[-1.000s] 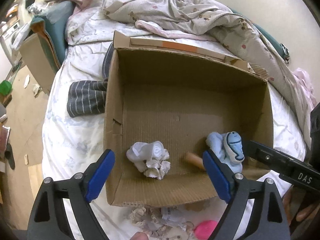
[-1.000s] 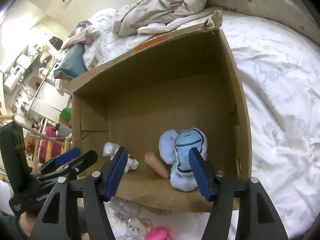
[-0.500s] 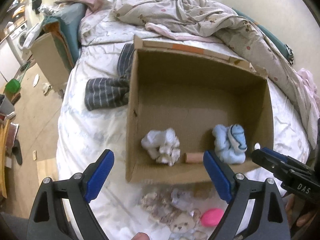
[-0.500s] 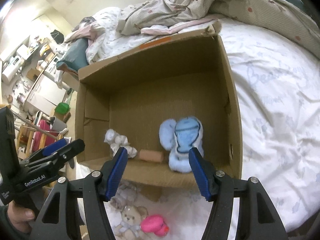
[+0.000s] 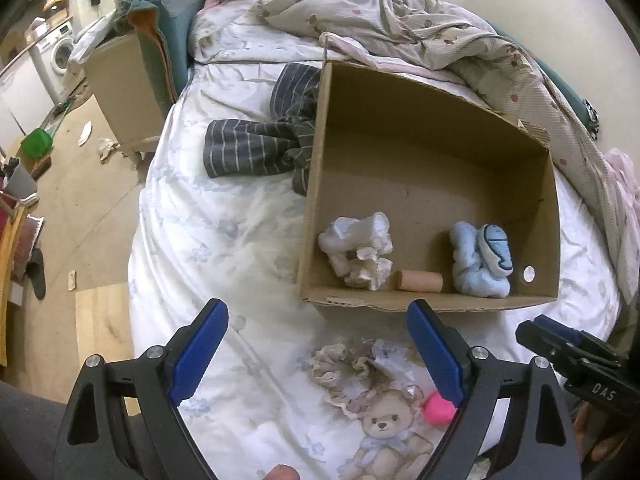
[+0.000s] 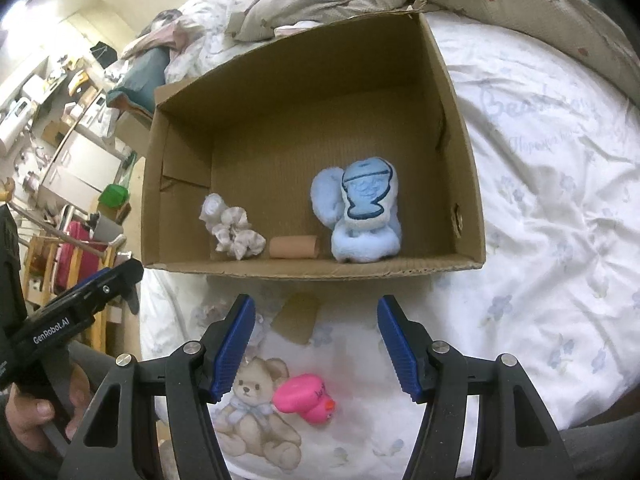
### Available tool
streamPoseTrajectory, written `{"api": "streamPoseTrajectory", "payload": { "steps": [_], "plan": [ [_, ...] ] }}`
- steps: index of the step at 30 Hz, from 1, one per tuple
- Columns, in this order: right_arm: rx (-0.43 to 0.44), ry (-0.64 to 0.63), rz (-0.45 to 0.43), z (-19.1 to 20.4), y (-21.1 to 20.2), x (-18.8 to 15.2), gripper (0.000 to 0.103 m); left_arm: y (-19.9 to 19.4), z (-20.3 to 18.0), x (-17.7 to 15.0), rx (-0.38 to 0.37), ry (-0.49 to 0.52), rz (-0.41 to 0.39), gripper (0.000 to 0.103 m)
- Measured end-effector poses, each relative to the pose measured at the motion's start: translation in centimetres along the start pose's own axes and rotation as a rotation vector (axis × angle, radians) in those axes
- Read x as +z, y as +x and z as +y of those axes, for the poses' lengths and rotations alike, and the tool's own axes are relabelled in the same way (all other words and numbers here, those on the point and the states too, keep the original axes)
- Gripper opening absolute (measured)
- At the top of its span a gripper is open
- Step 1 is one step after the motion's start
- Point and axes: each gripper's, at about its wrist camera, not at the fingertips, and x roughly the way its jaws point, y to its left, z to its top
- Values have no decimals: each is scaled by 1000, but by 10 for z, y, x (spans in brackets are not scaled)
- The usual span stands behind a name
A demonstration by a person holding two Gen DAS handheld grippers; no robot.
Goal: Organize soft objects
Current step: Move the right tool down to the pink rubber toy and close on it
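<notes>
An open cardboard box (image 5: 320,148) (image 6: 460,120) lies on the bed. Inside it are a white scrunchie bundle (image 5: 358,250) (image 6: 232,226), a tan roll (image 5: 418,281) (image 6: 293,247) and a blue plush (image 5: 480,258) (image 6: 362,212). In front of the box lie a beige teddy bear (image 5: 386,436) (image 6: 254,416), a pink toy (image 5: 438,409) (image 6: 306,398) and a frilly scrunchie (image 5: 344,364). My left gripper (image 5: 318,350) is open and empty, above the bed before the box. My right gripper (image 6: 316,348) is open and empty, above the teddy and pink toy.
A striped grey garment (image 5: 260,140) lies left of the box. A crumpled quilt (image 5: 420,40) lies behind it. The bed's left edge drops to a wooden floor (image 5: 80,208) with a bedside cabinet (image 5: 120,96). A cardboard scrap (image 6: 296,322) lies by the box front.
Both grippers have drawn back out of the box and toward me, both open. The blue plush and white bundle stay in the box. The teddy and pink toy have come into view.
</notes>
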Motion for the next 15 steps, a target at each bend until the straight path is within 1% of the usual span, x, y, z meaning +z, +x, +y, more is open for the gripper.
{"api": "streamPoseTrajectory", "payload": {
  "steps": [4,9,11,15],
  "plan": [
    [-11,9,-5,-1,-2,-2,67,4,4,-3,-4,-8,24,90],
    [-23,27,1,-5,-3,-3,67,-1,-5,-4,-13,29,5,90],
    [-20,37,3,-7,-4,-3,67,-1,-8,-5,-11,46,10,90],
    [-28,36,8,-7,-5,-5,67,-2,-8,-8,-18,37,15,90]
  ]
}}
